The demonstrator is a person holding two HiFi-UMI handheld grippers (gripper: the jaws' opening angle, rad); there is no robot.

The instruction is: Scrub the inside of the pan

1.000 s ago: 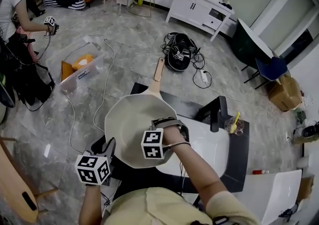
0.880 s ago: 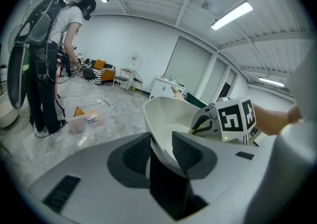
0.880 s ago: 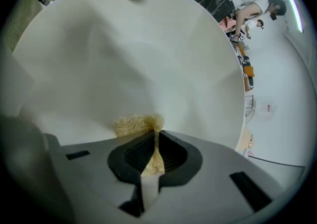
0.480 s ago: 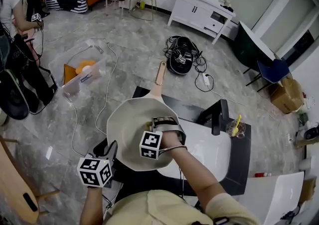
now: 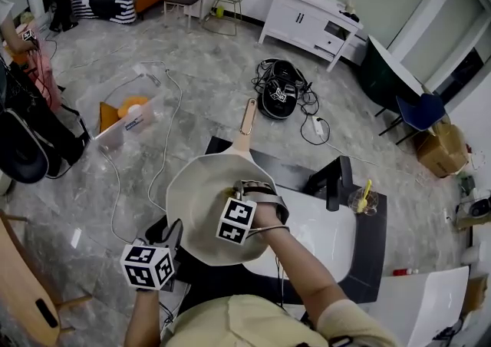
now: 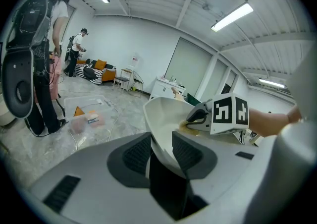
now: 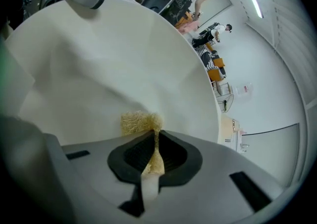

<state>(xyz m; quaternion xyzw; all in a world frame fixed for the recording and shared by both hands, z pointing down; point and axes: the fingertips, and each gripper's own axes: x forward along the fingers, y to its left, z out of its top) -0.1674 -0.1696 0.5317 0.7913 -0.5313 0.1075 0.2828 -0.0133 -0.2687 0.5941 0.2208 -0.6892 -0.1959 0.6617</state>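
Head view: we see the cream round pan with wooden handle [image 5: 196, 184] partly over the white sink [image 5: 322, 234]. The left gripper [image 5: 173, 230] is at its near rim and the right gripper [image 5: 244, 190] is inside it.

Left gripper view: the jaws are clamped on the pan's rim.

Right gripper view: the jaws are pinched tight on a yellow fibrous scrub pad [image 7: 140, 121], which touches the pan's inner surface.

Bright ceiling tubes, sharp ctr, fisheye edges.
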